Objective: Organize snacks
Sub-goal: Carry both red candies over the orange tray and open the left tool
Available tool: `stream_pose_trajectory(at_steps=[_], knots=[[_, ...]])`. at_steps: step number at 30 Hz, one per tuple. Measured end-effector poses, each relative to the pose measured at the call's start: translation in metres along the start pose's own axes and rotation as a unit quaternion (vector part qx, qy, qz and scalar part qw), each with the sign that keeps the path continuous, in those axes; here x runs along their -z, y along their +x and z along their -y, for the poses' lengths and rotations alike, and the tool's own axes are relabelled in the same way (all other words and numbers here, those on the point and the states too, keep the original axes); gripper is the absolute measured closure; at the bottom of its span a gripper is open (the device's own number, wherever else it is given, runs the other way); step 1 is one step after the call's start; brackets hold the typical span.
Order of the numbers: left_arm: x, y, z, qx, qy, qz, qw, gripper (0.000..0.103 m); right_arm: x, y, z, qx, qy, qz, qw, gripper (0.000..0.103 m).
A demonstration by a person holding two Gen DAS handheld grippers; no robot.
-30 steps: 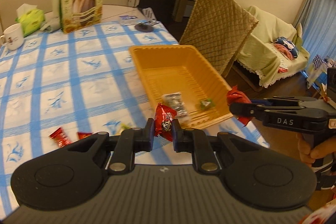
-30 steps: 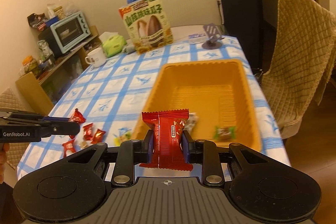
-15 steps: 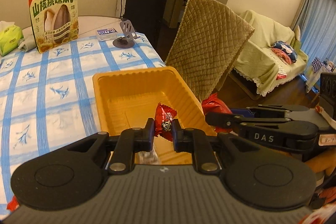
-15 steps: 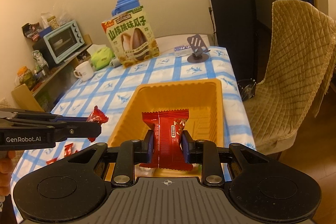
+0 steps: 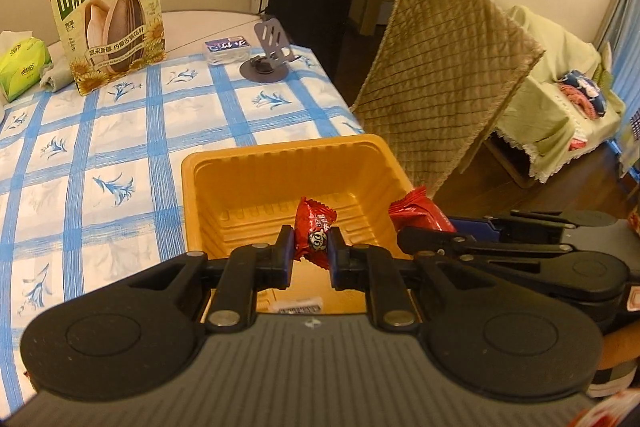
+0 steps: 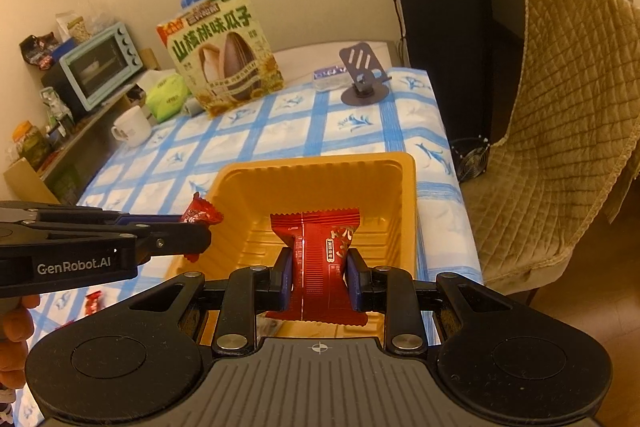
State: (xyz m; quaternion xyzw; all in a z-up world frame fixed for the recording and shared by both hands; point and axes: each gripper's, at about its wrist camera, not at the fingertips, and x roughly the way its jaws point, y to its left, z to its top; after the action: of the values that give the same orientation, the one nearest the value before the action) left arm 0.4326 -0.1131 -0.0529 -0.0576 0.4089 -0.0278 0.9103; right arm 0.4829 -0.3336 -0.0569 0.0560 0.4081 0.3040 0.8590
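An orange plastic basket (image 5: 280, 155) (image 6: 320, 167) stands on the blue-checked tablecloth. My left gripper (image 5: 310, 250) is shut on a small red candy (image 5: 316, 231) and holds it over the basket's near end. My right gripper (image 6: 316, 273) is shut on a larger red snack packet (image 6: 320, 259), also over the basket. In the left wrist view the right gripper shows at the right with its red packet (image 5: 420, 213). In the right wrist view the left gripper's candy (image 6: 200, 213) is at the basket's left rim. A white-labelled wrapper (image 5: 298, 305) lies in the basket.
A sunflower-seed bag (image 5: 108, 15) (image 6: 224, 59), a phone stand (image 5: 268, 61), a tissue pack (image 6: 166, 101) and a mug (image 6: 132, 129) stand at the table's far end. A padded chair (image 6: 572, 131) is right of the table. Loose red candies (image 6: 93, 301) lie left of the basket.
Both grippers have moved forward over the basket with their snacks still held. The left gripper came in from the left over the basket's near end.
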Motion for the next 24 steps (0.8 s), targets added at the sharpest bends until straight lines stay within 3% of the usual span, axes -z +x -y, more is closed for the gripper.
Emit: stream_pose_trajectory(at_steps=[18,24], knots=[[-0.009,0.049,-0.006,-0.026,0.008,-0.040,0.9988,0.086,-0.010,0.029,0.014,0.005,0.016,-0.016,1.000,0.075],[-0.008,0.048,-0.010,-0.030,0.009,-0.037,0.9988,0.077,-0.011,0.031,0.014,0.005,0.018,-0.017,1.000,0.075]])
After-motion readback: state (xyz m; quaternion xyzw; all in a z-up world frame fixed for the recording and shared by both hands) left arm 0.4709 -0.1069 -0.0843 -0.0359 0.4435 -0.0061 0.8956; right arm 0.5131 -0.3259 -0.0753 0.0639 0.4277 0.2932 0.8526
